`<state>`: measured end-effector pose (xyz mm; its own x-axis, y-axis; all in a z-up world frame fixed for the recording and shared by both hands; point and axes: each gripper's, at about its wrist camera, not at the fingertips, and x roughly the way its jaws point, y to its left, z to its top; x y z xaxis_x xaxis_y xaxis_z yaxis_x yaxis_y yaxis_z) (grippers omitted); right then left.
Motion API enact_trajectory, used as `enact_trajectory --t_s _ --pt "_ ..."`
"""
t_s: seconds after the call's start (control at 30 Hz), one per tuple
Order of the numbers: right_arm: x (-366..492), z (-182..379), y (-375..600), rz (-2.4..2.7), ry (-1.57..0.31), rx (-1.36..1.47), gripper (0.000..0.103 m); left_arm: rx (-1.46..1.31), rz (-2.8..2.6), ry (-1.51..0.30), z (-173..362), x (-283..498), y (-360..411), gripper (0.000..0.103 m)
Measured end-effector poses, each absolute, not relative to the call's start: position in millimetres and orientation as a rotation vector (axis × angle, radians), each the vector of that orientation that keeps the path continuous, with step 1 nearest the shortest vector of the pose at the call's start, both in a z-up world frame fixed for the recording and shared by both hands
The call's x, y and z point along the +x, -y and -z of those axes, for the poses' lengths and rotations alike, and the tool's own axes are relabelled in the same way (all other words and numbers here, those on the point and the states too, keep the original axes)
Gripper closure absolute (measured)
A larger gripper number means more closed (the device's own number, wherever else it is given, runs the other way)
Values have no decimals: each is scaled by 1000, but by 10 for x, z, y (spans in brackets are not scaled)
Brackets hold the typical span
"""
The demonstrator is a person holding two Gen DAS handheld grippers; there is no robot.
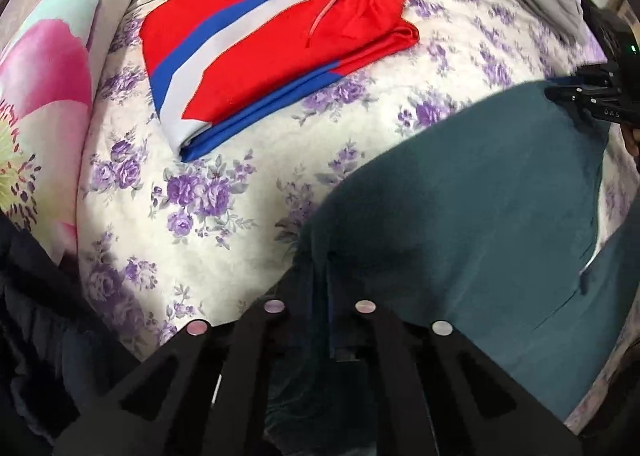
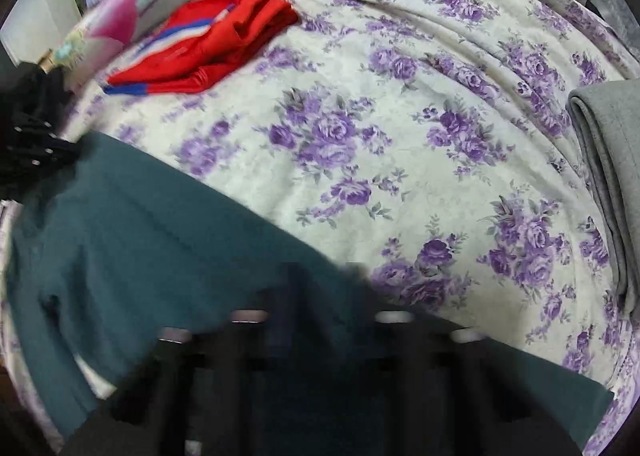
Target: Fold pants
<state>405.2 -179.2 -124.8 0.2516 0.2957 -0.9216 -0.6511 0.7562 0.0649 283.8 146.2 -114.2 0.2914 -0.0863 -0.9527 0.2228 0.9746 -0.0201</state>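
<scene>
Folding under way on the teal pants [image 1: 460,223], spread flat at the near edge of the bed [image 1: 240,183], from 5 o'clock in the left wrist view across to 7 o'clock in the right. Left hand-held gripper [image 1: 320,296] pinched narrow on the pants' near-left corner; right hand-held gripper [image 2: 316,296] likewise closed on teal cloth, though blurred. Next, probably: lifting both corners together and carrying them toward 12 o'clock, evenly. Lilac-flowered bedspread; pink-flowered pillow [image 1: 48,95] at 9; folded red, white and blue garment [image 1: 260,43] at 11; folded grey cloth [image 2: 608,183] at 3.
</scene>
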Motion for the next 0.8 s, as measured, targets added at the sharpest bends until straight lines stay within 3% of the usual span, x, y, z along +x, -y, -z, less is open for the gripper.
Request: enact_trajectory --t_s 0.4,0.53,0.8 --pt "3190 255 2441 -832 -996 -228 97 35 300 -1029 86 1897 -1183 101" --pt "2759 299 2784 -851 -1046 -166 97 14 302 -1048 100 1503 -1040 100" --pt "2212 913 3017 -768 -1235 -91 97 -61 202 -1197 669 944 -983 99"
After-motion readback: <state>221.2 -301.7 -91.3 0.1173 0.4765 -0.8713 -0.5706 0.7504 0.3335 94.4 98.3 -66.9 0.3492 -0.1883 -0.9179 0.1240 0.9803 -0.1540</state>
